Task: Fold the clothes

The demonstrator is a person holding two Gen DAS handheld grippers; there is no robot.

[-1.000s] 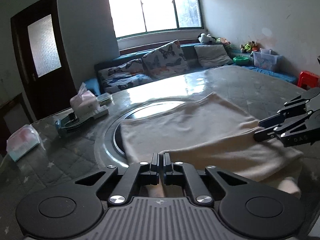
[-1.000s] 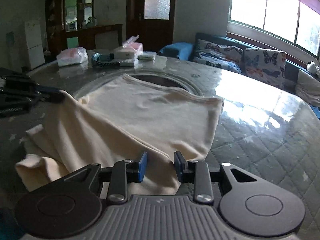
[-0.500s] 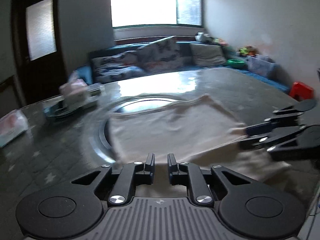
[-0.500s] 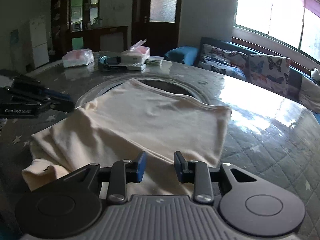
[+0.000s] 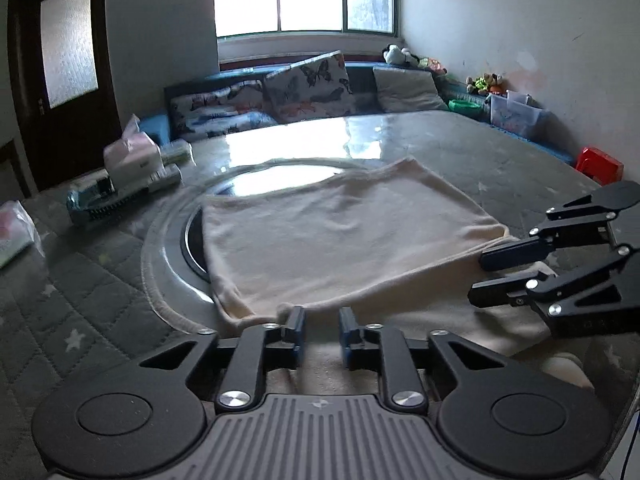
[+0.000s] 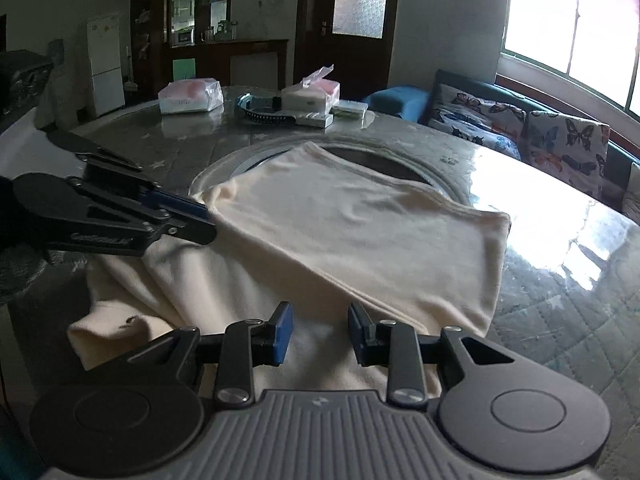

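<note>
Letting go was the change: the left gripper (image 5: 322, 322), clamped shut on the near edge of the cloth (image 5: 340, 232) a second before, was opening, its jaws now parted with only a low ridge of fabric lying between them and neither pad pressing on it. The right gripper (image 6: 319, 322) stood parted as it had a second earlier, hovering over the same near edge and grasping nothing. The cream cloth lay on the table (image 5: 460, 148), its top layer folded over and spread flat across the round glass inset (image 5: 256, 176), while a lower layer and a bunched end spilled toward the near rim. That release suggested one fold had just been laid down and settled. More folding probably remained, since the loose end near the rim was still untidy and the bundle was still wide.
</note>
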